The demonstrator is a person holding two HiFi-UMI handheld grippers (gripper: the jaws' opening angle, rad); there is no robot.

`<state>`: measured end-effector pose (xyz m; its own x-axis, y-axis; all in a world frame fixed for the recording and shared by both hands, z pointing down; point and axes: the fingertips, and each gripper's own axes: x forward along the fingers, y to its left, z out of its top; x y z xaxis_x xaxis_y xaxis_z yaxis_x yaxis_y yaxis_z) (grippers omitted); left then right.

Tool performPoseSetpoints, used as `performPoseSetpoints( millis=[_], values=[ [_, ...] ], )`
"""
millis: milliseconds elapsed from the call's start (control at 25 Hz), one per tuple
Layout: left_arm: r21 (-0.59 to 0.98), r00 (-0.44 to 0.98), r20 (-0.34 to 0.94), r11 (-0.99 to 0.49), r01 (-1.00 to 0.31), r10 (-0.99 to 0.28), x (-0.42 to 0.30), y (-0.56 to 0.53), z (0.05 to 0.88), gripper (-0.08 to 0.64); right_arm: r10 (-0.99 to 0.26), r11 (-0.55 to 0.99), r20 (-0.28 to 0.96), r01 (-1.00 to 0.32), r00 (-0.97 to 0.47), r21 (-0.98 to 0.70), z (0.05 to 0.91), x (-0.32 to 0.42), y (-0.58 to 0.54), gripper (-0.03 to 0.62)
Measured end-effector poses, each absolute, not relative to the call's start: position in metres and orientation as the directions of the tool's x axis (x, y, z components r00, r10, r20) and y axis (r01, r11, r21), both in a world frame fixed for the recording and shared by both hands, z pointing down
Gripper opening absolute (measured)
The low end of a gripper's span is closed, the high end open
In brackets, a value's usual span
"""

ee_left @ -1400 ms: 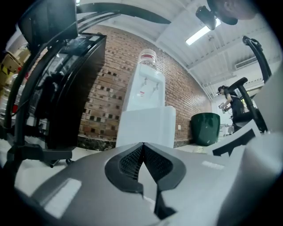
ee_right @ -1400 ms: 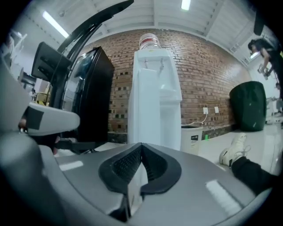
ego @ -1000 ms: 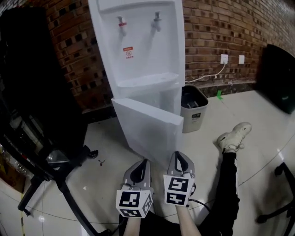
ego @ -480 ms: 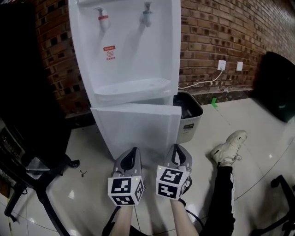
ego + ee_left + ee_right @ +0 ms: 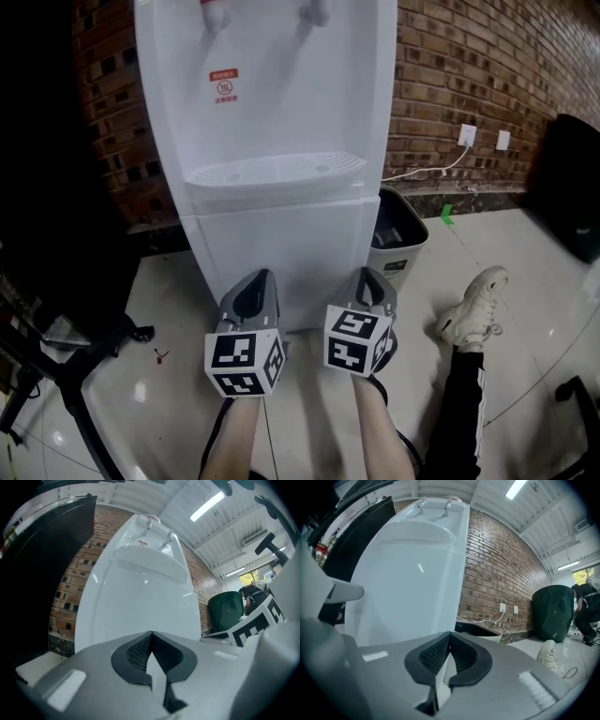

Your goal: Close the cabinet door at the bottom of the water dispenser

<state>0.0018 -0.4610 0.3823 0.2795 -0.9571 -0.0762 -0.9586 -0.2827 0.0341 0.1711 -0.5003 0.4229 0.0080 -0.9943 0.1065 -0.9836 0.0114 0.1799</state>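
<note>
A white water dispenser (image 5: pixel 272 112) stands against the brick wall. Its bottom cabinet door (image 5: pixel 281 248) now sits flush with the body. My left gripper (image 5: pixel 255 281) and right gripper (image 5: pixel 373 279) point level at the door's lower part, side by side, tips at or right by its face. Both are shut with nothing between the jaws. In the left gripper view the door (image 5: pixel 140 606) fills the space above the closed fingertips (image 5: pixel 151 633). The right gripper view shows the door (image 5: pixel 408 597) near the dispenser's right edge, above the closed tips (image 5: pixel 450 633).
A dark waste bin (image 5: pixel 398 234) stands right of the dispenser, a cable and wall sockets (image 5: pixel 466 136) behind it. A person's leg and white shoe (image 5: pixel 473 314) lie at the right. A black chair base (image 5: pixel 66 366) and dark cabinet are at the left.
The cabinet door has swung from wide open to flush with the dispenser. Both grippers moved forward together toward it, staying shut.
</note>
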Motion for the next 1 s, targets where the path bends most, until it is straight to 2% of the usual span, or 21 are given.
performPoseSetpoints(
  millis=[200, 360, 600, 800, 1000],
  values=[
    [0.024, 0.256, -0.064, -0.258, -0.966, -0.965, 0.001, -0.472, 0.377, 0.015, -0.992, 0.046, 0.125, -0.975, -0.019, 0.217, 0.421, 0.166, -0.508, 0.009],
    [0.058, 0.247, -0.084, -0.252, -0.966, -0.965, 0.006, -0.446, 0.358, 0.015, -0.994, 0.064, 0.1, -0.984, -0.048, 0.164, 0.396, 0.168, -0.475, 0.009],
    [0.088, 0.28, -0.114, -0.29, -0.953, -0.953, 0.013, -0.347, 0.316, 0.015, -0.968, 0.252, 0.047, -0.961, -0.248, 0.114, 0.333, 0.136, -0.366, 0.009],
    [0.201, 0.27, -0.189, -0.306, -0.93, -0.944, -0.002, -0.243, 0.282, 0.015, -0.939, 0.341, -0.004, -0.932, -0.344, 0.119, 0.295, 0.108, -0.26, 0.009],
    [0.153, 0.207, -0.216, -0.243, -0.958, -0.954, -0.022, -0.173, 0.279, 0.015, -0.93, 0.364, -0.047, -0.931, -0.365, 0.016, 0.303, 0.091, -0.176, 0.009]
  ],
)
